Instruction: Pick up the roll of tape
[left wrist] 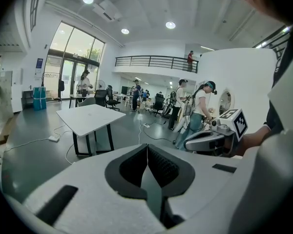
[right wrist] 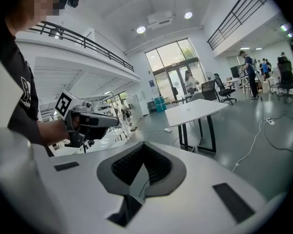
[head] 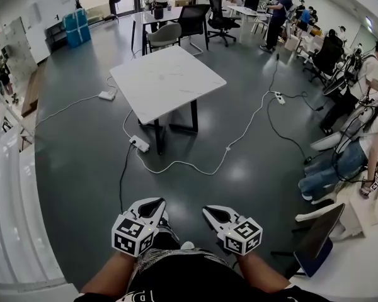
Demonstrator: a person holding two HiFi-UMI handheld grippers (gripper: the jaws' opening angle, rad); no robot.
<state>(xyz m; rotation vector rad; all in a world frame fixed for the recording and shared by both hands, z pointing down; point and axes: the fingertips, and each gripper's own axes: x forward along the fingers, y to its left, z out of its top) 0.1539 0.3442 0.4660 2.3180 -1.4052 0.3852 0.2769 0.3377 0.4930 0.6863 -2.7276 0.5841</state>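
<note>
No roll of tape shows in any view. My left gripper (head: 152, 201) and right gripper (head: 209, 210) are held side by side close to my body, over the grey floor. Both are shut with nothing between the pads, as the left gripper view (left wrist: 147, 147) and the right gripper view (right wrist: 142, 144) also show. They point toward a white square table (head: 167, 77) some way ahead, whose top looks bare. That table (left wrist: 88, 117) stands left of centre in the left gripper view and the same table (right wrist: 198, 108) right of centre in the right gripper view.
White cables and a power strip (head: 139, 143) lie on the floor around the table. A seated person (head: 359, 150) and a dark-backed chair (head: 318, 241) are at the right. A white counter (head: 12, 219) runs along the left. Desks, office chairs and several people fill the back.
</note>
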